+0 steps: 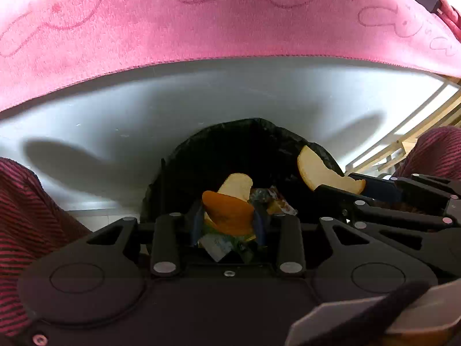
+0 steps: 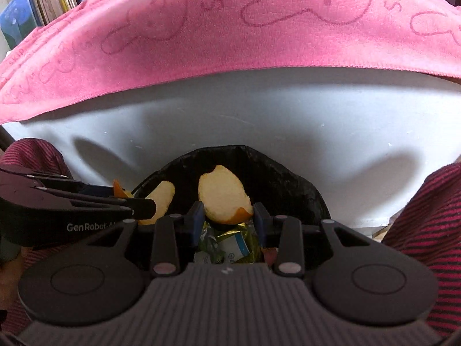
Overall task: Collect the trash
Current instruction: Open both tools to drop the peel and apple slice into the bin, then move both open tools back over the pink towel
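Note:
A bin lined with a black bag (image 1: 230, 138) (image 2: 276, 178) stands below both grippers. Crumpled wrappers (image 1: 219, 245) (image 2: 230, 245) lie inside it. My left gripper (image 1: 228, 216) is shut on a piece of orange peel (image 1: 230, 213), orange skin towards the camera, held over the bin mouth. My right gripper (image 2: 229, 214) is shut on a second peel piece (image 2: 222, 196), pale pith side showing, also above the bin. Each gripper shows in the other's view: the right gripper (image 1: 340, 183) with its peel (image 1: 319, 170), the left gripper (image 2: 135, 199) with its peel (image 2: 161, 199).
A pink towel (image 1: 201, 23) (image 2: 230, 28) hangs over the top of a white panel (image 1: 201, 101) (image 2: 259, 115) just behind the bin. Striped red sleeves (image 1: 26, 216) (image 2: 426, 230) flank both views. Books (image 2: 37, 5) stand at the back left, a wooden frame (image 1: 417, 132) at the right.

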Demonstrator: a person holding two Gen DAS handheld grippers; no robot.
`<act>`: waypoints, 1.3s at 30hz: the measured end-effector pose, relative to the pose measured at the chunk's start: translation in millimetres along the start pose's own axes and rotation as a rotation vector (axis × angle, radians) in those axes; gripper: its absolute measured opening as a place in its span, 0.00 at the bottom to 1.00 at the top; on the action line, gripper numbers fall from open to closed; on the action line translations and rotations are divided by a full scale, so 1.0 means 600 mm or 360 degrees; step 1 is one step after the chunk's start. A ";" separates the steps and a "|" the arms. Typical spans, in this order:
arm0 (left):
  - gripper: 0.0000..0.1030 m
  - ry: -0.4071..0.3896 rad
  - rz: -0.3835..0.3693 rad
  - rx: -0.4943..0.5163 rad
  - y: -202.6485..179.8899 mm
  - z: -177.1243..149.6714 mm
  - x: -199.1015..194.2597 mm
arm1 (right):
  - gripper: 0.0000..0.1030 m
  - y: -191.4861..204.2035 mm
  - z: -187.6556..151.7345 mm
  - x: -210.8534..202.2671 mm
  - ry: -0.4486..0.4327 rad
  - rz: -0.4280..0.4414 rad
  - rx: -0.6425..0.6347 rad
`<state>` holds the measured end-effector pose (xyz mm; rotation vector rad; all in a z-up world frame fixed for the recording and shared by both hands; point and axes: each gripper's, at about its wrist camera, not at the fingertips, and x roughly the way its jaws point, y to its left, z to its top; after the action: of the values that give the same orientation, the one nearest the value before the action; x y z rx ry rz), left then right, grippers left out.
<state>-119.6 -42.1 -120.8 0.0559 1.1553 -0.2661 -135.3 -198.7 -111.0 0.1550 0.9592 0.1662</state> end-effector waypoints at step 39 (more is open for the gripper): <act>0.69 -0.0259 -0.0081 0.0070 0.009 0.056 -0.129 | 0.68 -0.017 0.078 -0.105 -0.0267 0.0085 -0.0104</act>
<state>-117.5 -29.2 -37.6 0.0429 0.9903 -0.3355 -131.5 -224.6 -36.0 0.1321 0.7823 0.2297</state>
